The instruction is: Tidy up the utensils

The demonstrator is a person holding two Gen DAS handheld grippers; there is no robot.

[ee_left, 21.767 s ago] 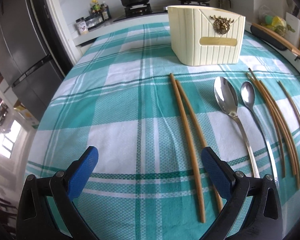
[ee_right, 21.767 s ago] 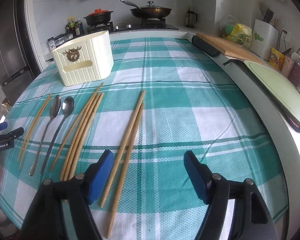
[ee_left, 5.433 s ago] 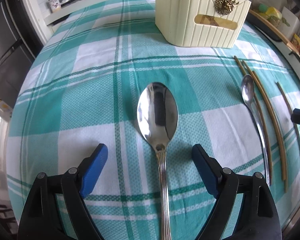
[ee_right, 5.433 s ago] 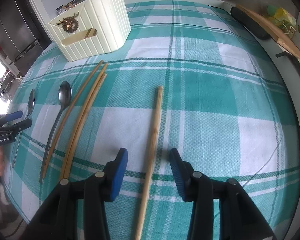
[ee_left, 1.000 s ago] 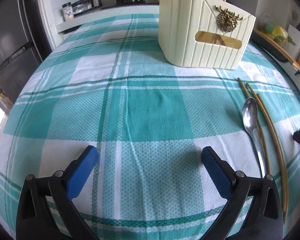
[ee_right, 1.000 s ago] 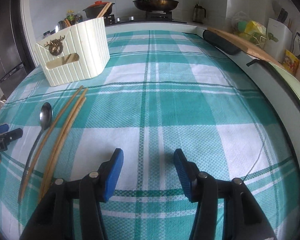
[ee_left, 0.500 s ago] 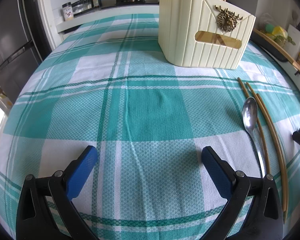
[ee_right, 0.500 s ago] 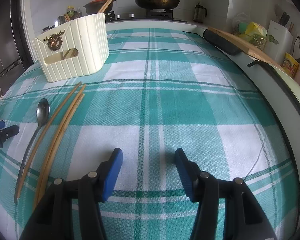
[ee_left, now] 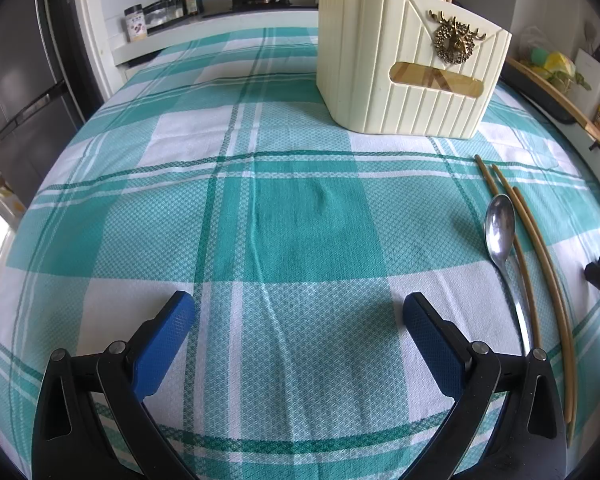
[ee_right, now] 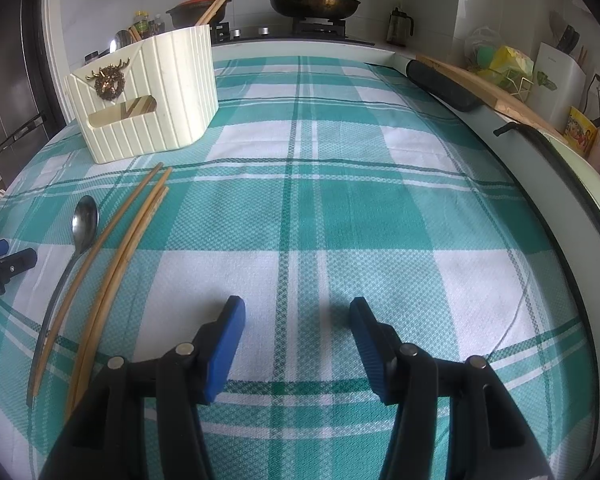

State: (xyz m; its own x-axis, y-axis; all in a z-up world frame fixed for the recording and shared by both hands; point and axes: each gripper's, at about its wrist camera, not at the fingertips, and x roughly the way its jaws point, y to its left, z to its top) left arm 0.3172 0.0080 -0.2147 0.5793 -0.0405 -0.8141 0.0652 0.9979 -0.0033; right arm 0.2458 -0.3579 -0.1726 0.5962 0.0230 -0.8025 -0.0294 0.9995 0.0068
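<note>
Both tools hang over bare checked cloth. The left tool [ee_left: 298, 320] has its blue pads spread wide, nothing between them; the right tool [ee_right: 296, 332] stands about half spread, also empty. So we sit between picks, by my reading.

Out from the tools, short of the holder [ee_right: 148, 100], lie the leftovers: one spoon [ee_right: 85, 222] and three chopsticks [ee_right: 130, 224], side by side, heads pointing toward the holder. The spoon's handle touches or crosses the nearest stick, so it wants care. The lot lies between the two tools, off the left tool's right side.

Likely next pick is the spoon or a stick. To do it well: straddle one shaft mid-length with pads crosswise, come down until the pads brush the cloth, squeeze, lift clear of its neighbours, then tip it head up into the holder's open top. A spoon and sticks already stand in there.

Room is generous: the cloth to the right of the holder is open all the way to the worktop's rim [ee_right: 580, 184]. Past the holder, the stove and pans stay well apart.
</note>
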